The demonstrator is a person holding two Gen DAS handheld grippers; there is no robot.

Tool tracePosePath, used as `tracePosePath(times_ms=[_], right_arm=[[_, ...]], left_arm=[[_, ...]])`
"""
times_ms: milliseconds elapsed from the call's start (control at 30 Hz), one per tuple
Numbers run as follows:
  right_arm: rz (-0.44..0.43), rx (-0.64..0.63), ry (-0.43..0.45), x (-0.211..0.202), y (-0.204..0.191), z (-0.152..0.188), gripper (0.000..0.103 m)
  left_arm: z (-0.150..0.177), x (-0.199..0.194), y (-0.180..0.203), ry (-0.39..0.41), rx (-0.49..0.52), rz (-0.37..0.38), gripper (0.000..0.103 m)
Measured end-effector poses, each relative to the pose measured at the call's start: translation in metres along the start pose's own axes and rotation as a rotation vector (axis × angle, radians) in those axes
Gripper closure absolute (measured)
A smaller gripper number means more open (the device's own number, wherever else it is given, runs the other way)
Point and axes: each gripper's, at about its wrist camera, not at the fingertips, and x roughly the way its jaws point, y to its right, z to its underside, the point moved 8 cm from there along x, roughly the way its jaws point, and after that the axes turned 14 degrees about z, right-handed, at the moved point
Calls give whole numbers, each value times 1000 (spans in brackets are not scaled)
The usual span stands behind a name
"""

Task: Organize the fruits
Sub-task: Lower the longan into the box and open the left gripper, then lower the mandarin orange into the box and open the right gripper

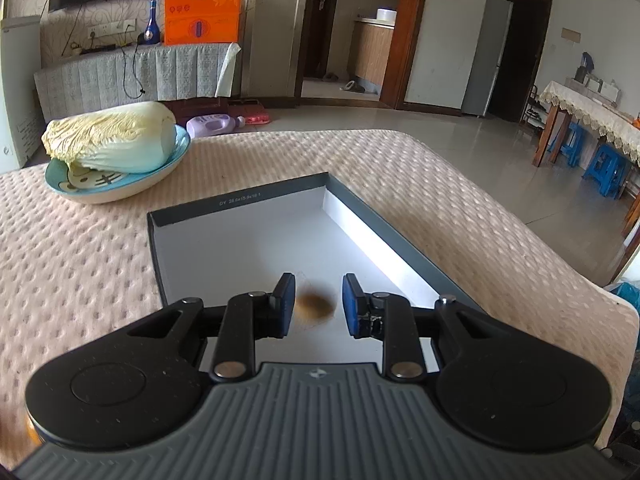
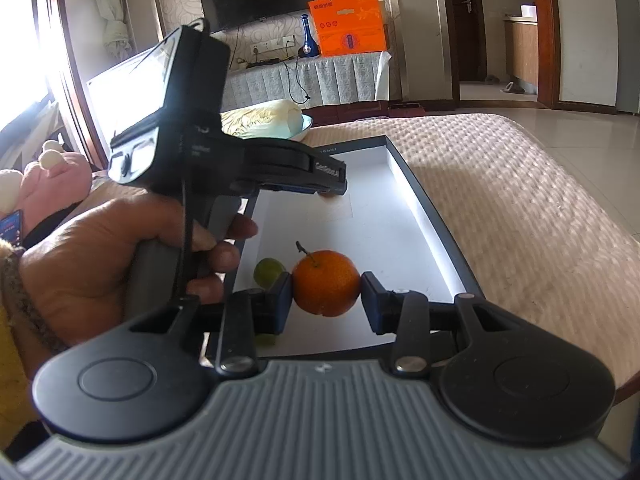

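Observation:
A shallow grey box lid with a white inside (image 1: 240, 240) lies on the padded table; it also shows in the right wrist view (image 2: 400, 200). My left gripper (image 1: 319, 304) is open over the lid, with a brown kiwi (image 1: 314, 307) lying between its fingers and apart from both pads. My right gripper (image 2: 326, 302) is shut on an orange (image 2: 326, 283) with a stem, just over the lid's near end. A green fruit (image 2: 268, 273) lies in the lid to the left of the orange. The left gripper's body (image 2: 224, 160), held by a hand, fills the left of the right wrist view.
A blue bowl (image 1: 120, 190) holding a napa cabbage (image 1: 116, 136) stands at the table's far left. The beige padded table cover (image 1: 400, 168) surrounds the lid. Plush toys (image 2: 44, 184) lie left of the table. The table edge (image 1: 592, 280) drops off at right.

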Motion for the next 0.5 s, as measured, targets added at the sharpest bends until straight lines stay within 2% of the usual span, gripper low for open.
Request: tracePosePath(times_ms=[333, 433, 500], right_arm=[[18, 11, 6, 1, 5, -1, 62], [25, 12, 5, 3, 7, -1, 62], [31, 11, 4, 5, 7, 0, 62]], left_arm=[[-1, -4, 0, 6, 2, 3, 72], [-3, -8, 0, 15, 6, 3, 64], [-4, -12, 0, 23, 8, 3, 62]])
